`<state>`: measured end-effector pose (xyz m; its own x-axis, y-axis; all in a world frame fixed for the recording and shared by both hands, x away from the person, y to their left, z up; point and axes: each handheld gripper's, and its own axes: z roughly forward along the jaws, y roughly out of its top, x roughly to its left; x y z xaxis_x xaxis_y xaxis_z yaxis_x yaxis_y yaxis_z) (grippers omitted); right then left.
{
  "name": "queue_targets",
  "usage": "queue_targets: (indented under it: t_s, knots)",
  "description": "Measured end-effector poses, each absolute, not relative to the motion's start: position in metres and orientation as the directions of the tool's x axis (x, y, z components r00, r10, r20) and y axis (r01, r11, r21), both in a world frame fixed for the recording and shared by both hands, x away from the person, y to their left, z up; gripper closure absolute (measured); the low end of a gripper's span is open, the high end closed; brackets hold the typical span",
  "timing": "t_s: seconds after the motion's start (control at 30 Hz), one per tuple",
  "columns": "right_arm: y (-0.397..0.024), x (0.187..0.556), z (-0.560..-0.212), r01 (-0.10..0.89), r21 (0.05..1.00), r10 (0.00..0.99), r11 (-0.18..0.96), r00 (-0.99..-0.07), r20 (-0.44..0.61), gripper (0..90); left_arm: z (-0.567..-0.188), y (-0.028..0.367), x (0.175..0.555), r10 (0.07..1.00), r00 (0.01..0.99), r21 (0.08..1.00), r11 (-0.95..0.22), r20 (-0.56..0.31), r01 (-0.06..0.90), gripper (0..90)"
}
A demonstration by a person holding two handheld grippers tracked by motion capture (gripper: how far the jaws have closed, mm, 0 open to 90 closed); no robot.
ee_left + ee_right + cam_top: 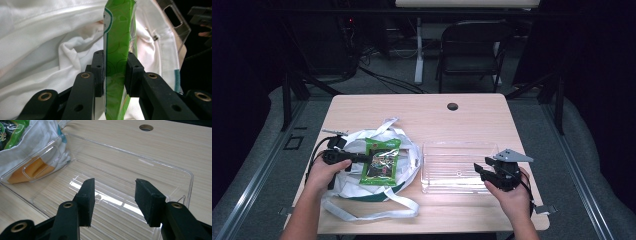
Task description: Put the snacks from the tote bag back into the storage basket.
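A green snack packet [381, 162] lies on a white cloth bag [357, 187] at the left of the table. My left gripper [368, 158] is shut on the packet's left edge; in the left gripper view both pads clamp the green packet [117, 50] with the white bag [50, 37] behind it. A clear plastic bin [457, 167] stands at the table's right of centre. My right gripper [478, 170] hovers at the bin's right end, open with nothing between its fingers. In the right gripper view its jaws stand apart over the clear bin [120, 165].
The wooden table [432, 115] has a round cable hole [452, 106] near its far edge. A black chair [472, 45] stands behind the table. The bag's long white straps [377, 212] trail toward the front edge.
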<state>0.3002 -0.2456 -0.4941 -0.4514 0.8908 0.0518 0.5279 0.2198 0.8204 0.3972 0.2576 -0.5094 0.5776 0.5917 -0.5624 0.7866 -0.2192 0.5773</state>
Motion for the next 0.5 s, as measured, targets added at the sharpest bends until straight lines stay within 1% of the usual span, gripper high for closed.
queue_targets:
  t_s: [0.2, 0.5]
  knots:
    - [-0.2456, 0.3001, -0.4941, 0.528, 0.821, 0.891, 0.219, -0.452, 0.053, 50.8, -0.5058, 0.261, 0.3963, 0.603, 0.578, 0.608, -0.186, -0.549, 0.772, 73.3]
    - [-0.2452, 0.3002, -0.4945, 0.531, 0.816, 0.888, 0.228, -0.456, 0.048, 50.8, -0.5007, 0.2619, 0.3938, 0.597, 0.591, 0.648, -0.15, -0.542, 0.746, 73.4]
